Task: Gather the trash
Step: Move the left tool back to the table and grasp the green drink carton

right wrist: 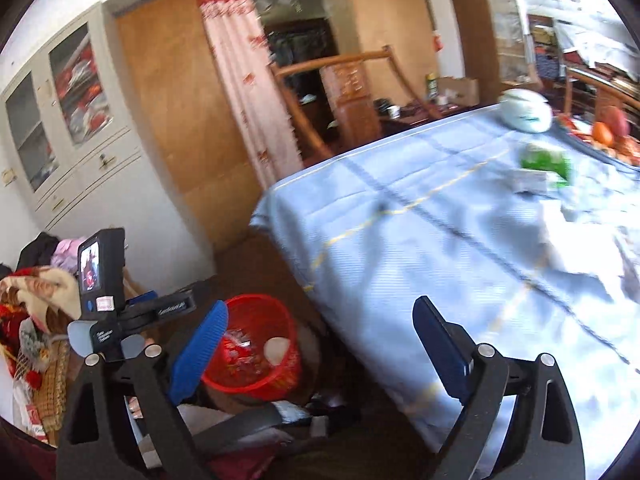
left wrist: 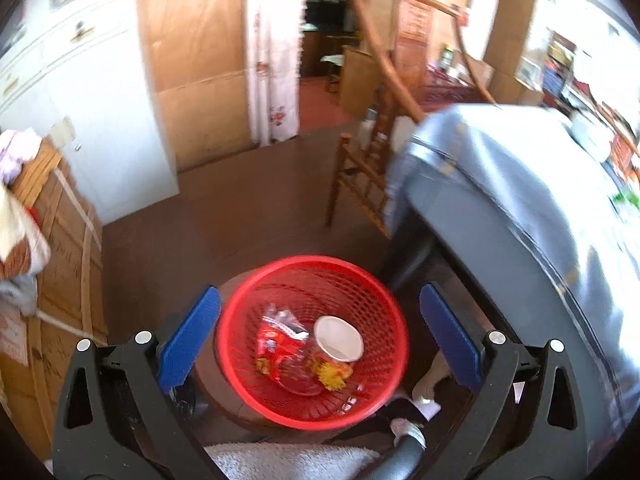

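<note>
Table [right wrist: 460, 240]: covered by a pale blue cloth with dark and yellow lines; its near corner hangs just above and beside the basket.
Items on the table: a white rounded object [right wrist: 526, 114] near the far edge, a green packet [right wrist: 546, 164] with pale crumpled wrappers nearer, orange fruit [right wrist: 602, 132] at the far right edge; all blurred.
Wooden chair [left wrist: 372, 160]: stands on the brown floor at the far end of the table.
Red basket [left wrist: 312, 340]: mesh-walled, on a round dark stool beside the table's near corner, well below both grippers.
Trash in the basket: a white paper cup [left wrist: 338, 338] lying on its side against the right wall, a red snack wrapper [left wrist: 278, 346] touching it on the left, a yellow scrap [left wrist: 334, 374] beneath the cup.
Left gripper [left wrist: 320, 336]: blue pads spread wide either side of the basket's rim in its own view, nothing between them, touching nothing.
Right gripper [right wrist: 320, 344]: jaws wide apart and empty, left pad over the basket, right pad over the table's near edge.
Left gripper's camera [right wrist: 100, 280]: a small lit screen faces the right wrist view.
Writing: white lettering on the camera mount and print on the wrappers, too blurred to read.
</note>
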